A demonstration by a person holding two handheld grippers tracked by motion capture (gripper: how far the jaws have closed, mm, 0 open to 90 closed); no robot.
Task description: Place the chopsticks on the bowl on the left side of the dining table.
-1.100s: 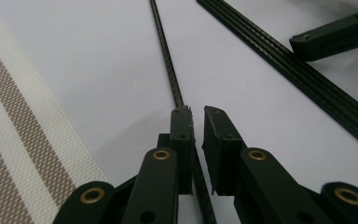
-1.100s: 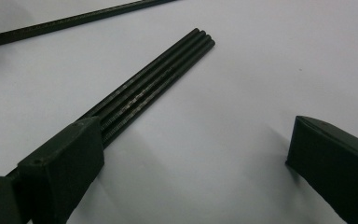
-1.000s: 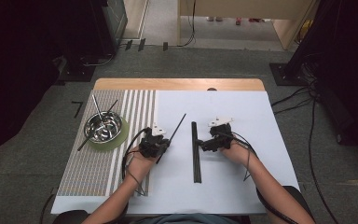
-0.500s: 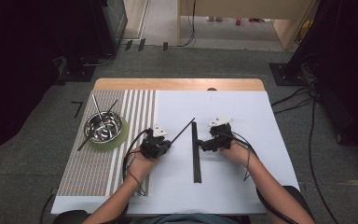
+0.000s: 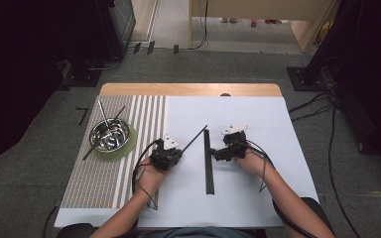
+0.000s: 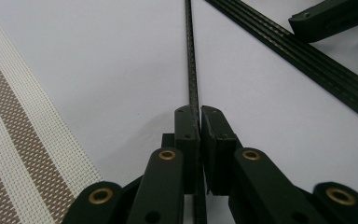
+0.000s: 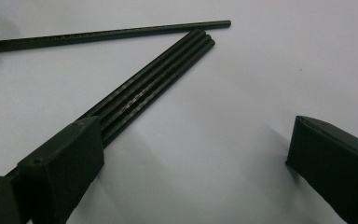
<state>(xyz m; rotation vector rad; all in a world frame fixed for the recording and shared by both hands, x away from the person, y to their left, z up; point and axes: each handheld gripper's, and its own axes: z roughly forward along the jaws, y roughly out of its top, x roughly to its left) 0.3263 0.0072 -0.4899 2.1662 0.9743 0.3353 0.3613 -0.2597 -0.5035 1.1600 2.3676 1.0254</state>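
Note:
My left gripper (image 5: 178, 150) (image 6: 199, 122) is shut on one end of a thin black rod (image 5: 196, 136) (image 6: 190, 56) that slants up and to the right over the white mat. Its far tip (image 7: 226, 23) ends just beside the top of a row of several black rods (image 5: 208, 163) (image 7: 158, 79) (image 6: 307, 51) lying side by side. My right gripper (image 5: 217, 151) (image 7: 196, 149) is open at the row's right side. One jaw rests over the row and the other stands apart on bare mat, with nothing gripped.
A steel bowl (image 5: 110, 134) on a green coaster holds more rods at the left, on a striped placemat (image 5: 94, 183). The white mat (image 5: 263, 198) covers the table's right part. Cables trail from both grippers toward the front edge.
The rod in my left gripper has swung to the right, so its far tip now lies close to the top of the row. Both hands stay where they were.

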